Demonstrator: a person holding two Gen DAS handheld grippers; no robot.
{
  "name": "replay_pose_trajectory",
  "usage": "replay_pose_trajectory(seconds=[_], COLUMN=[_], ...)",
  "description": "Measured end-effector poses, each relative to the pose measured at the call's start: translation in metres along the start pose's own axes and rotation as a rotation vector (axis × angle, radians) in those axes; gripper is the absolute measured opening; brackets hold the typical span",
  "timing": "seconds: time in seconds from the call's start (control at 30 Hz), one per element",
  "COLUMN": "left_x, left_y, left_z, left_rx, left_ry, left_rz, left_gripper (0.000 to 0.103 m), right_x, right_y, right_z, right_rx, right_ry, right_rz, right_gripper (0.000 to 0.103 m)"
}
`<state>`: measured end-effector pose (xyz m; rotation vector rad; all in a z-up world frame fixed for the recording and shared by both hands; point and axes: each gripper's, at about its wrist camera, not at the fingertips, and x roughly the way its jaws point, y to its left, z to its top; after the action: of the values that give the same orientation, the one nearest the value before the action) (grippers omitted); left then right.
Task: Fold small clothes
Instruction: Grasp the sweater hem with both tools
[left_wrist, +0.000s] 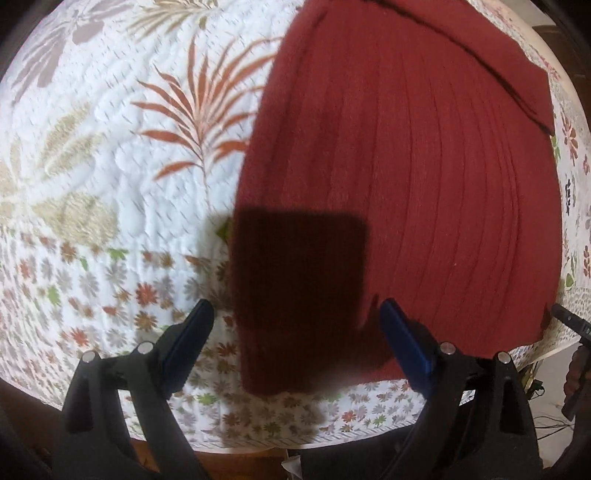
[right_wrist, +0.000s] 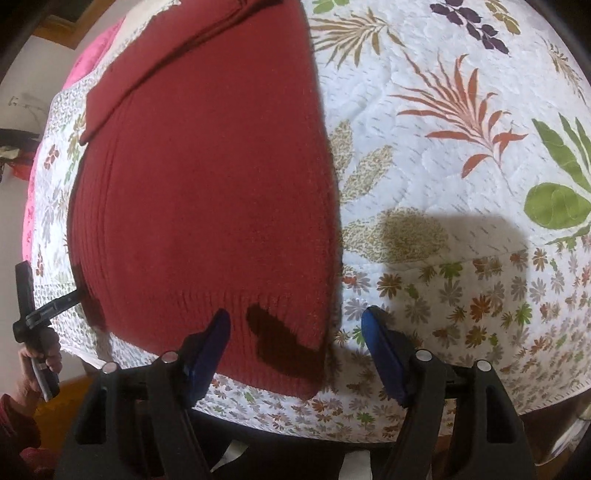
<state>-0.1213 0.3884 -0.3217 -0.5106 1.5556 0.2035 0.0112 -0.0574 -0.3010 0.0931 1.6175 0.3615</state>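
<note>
Item: red knit garment (left_wrist: 424, 177), ribbed, lying flat on a quilted floral bedspread (left_wrist: 110, 147) at the near edge of a bed; one sleeve (right_wrist: 177, 55) already laid diagonally across the upper body (by my reading, a first fold done, which is why the piece looks narrow and tidy); hem turned toward the person, presumably so both lower corners are within easy reach.

Left gripper (left_wrist: 297, 314): jaws wide, holding nothing; poised over the garment's near left corner, one blue finger above the bedspread and the other above the knit, so that the side edge falls between them; its dark shadow sits on the cloth directly ahead, which suggests it hangs close above.

Right gripper (right_wrist: 295, 321): jaws likewise wide and empty; straddling the opposite lower corner of the hem, one finger over the knit, one over the bedspread (a mirrored stance; whether either finger touches the fabric cannot be told).

Judged purpose of the arrangement: both corners lined up for a paired pinch, to lift the hem toward the collar.

Also noted: pink cloth (right_wrist: 88, 59) at the far side of the bed, apart from the garment.
</note>
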Motion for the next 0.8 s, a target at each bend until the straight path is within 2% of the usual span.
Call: replay_pose_trajectory(seconds=[0.17, 0.3, 0.37, 0.5, 0.53, 0.57, 0.67, 0.73, 0.77, 0.8], left_x=[0.012, 0.02, 0.023, 0.017, 0.016, 0.012, 0.005, 0.006, 0.012, 0.012], left_y=[-0.011, -0.024, -0.03, -0.023, -0.023, -0.015, -0.01, -0.012, -0.017, -0.017], left_z=[-0.001, 0.009, 0.016, 0.006, 0.005, 0.003, 0.001, -0.001, -0.003, -0.004], left_rx=[0.024, 0.032, 0.03, 0.027, 0.025, 0.022, 0.016, 0.003, -0.008, -0.018], left_ry=[-0.001, -0.004, -0.007, -0.011, -0.009, -0.003, 0.001, 0.004, 0.008, 0.01], left_rz=[0.016, 0.037, 0.047, 0.044, 0.035, 0.017, 0.016, 0.003, -0.016, -0.026], left_gripper=[0.089, 0.086, 0.078, 0.068, 0.063, 0.054, 0.049, 0.044, 0.034, 0.029], right_x=[0.007, 0.016, 0.018, 0.016, 0.016, 0.016, 0.017, 0.018, 0.017, 0.016], right_y=[0.011, 0.014, 0.013, 0.006, 0.005, 0.005, 0.005, 0.004, 0.004, 0.005], right_z=[-0.002, -0.005, -0.006, -0.006, -0.006, -0.006, -0.005, -0.005, -0.005, -0.005], right_rx=[-0.007, -0.012, -0.01, 0.005, 0.007, 0.007, 0.004, 0.004, 0.004, 0.003], right_ry=[0.0, 0.016, 0.013, 0.022, 0.025, 0.029, 0.033, 0.039, 0.041, 0.041], right_rz=[0.02, 0.044, 0.046, 0.072, 0.077, 0.082, 0.091, 0.109, 0.116, 0.12], right_gripper=[0.073, 0.065, 0.064, 0.05, 0.048, 0.047, 0.039, 0.024, 0.022, 0.013])
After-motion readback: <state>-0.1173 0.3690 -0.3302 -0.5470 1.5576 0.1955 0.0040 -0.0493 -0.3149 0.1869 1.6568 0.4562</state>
